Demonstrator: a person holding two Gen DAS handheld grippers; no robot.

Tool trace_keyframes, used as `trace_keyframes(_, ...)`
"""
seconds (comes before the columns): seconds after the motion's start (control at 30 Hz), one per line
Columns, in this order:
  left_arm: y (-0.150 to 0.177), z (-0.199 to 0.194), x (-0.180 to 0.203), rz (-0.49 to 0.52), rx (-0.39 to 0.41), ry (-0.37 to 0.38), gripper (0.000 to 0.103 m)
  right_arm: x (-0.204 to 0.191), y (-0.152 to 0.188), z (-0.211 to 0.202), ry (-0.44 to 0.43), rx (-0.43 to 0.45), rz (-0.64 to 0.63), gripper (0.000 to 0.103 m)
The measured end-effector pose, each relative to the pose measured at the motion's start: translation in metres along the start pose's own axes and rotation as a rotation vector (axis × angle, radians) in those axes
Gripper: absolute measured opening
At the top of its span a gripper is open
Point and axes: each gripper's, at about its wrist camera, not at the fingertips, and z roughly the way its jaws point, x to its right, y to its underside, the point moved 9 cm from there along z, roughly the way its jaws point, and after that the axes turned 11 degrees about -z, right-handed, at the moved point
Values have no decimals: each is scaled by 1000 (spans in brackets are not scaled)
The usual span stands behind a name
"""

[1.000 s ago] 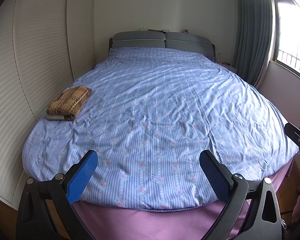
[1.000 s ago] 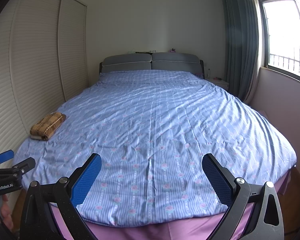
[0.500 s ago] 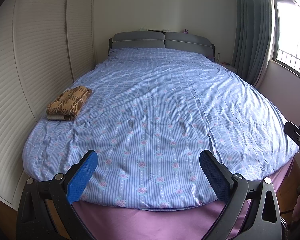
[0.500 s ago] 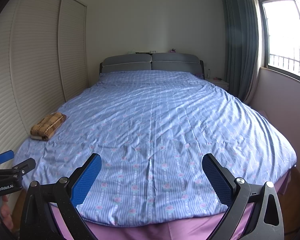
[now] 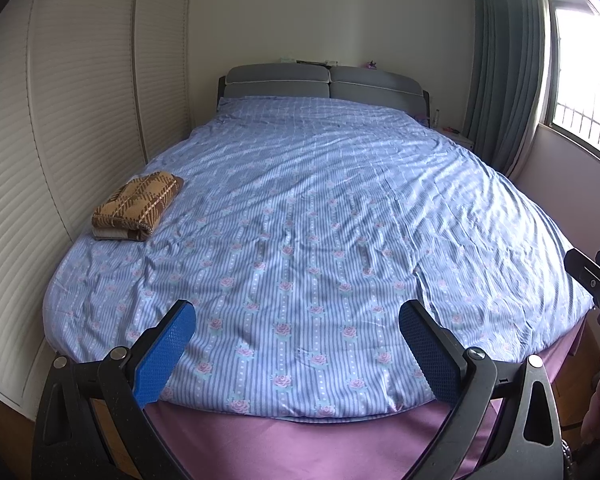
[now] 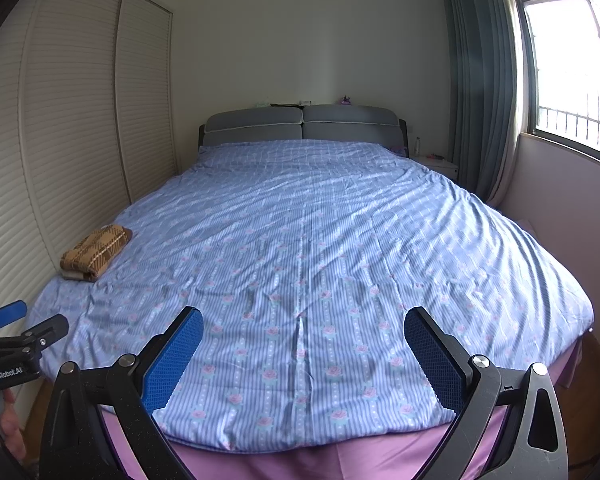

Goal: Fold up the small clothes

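View from the foot of a bed covered by a blue striped quilt with a rose print. Left hand-held gripper and right hand-held gripper both hang above the quilt's near edge, each with its blue-padded jaws wide apart and nothing between them. The only garment in sight, a brown plaid garment, lies at the bed's left edge beside the slatted wardrobe doors; it appears already folded into a compact stack, with a pale layer showing beneath it. It sits well apart from both grippers, and no loose clothing shows on the quilt. Judged step: an idle or start pose, either before a fresh item is fetched or after the last fold. The next move would call for a reach leftward by the nearer left gripper should this piece need handling, or otherwise for bringing in an unfolded item from outside the views
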Motion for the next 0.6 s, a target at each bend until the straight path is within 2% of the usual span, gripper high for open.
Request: trace_keyframes(0.6,6,2,4,11,-11,8,103,-2,0,-2,8,-1,0,102)
